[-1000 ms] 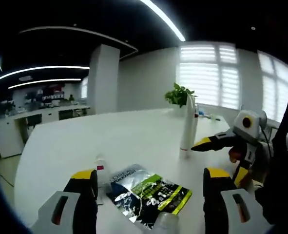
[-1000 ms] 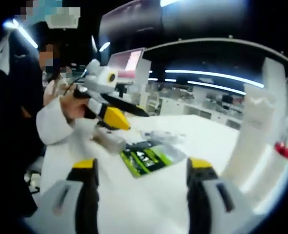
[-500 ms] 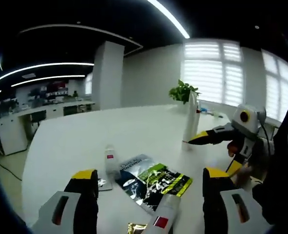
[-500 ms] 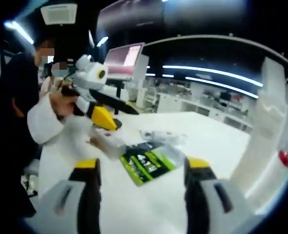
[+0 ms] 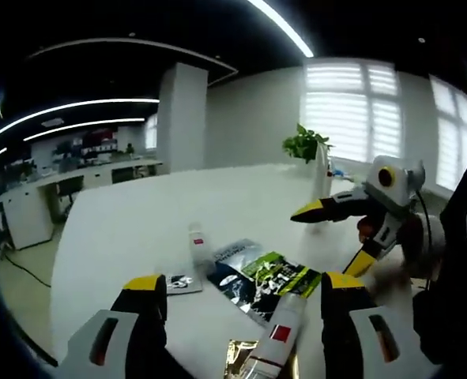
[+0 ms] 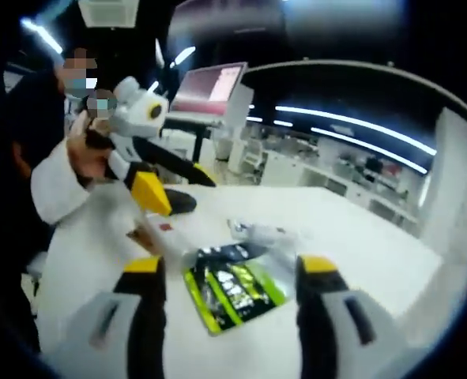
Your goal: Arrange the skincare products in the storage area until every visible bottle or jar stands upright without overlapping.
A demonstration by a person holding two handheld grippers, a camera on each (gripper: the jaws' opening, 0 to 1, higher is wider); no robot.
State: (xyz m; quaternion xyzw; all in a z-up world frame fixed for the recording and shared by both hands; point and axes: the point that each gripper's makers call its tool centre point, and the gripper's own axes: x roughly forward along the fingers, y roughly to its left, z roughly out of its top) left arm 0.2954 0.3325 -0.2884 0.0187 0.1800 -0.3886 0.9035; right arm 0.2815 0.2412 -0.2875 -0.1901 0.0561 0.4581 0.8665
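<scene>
In the left gripper view my left gripper (image 5: 245, 298) is open just above the white table (image 5: 130, 229). A white tube with a red label (image 5: 276, 341) lies between its jaws, partly over a gold sachet (image 5: 239, 360). Beyond them lie a green-and-black sachet (image 5: 269, 279), a small white tube (image 5: 197, 245) and a small silver sachet (image 5: 182, 283). A tall white bottle (image 5: 322, 175) stands upright further back. My right gripper (image 5: 328, 241) comes in from the right, open, in front of that bottle. In the right gripper view my right gripper (image 6: 231, 278) is open over the green-and-black sachet (image 6: 230, 289).
A potted plant (image 5: 304, 145) stands behind the tall bottle. In the right gripper view a clear sachet (image 6: 258, 231) lies beyond the green one, and my left gripper (image 6: 174, 185) is held by a hand in a white sleeve (image 6: 55, 189). A monitor (image 6: 209, 88) stands behind.
The left view has drawn back, bringing the red-labelled tube and gold sachet between its jaws. The right view has swung away from the tall bottle. The sachets have not moved.
</scene>
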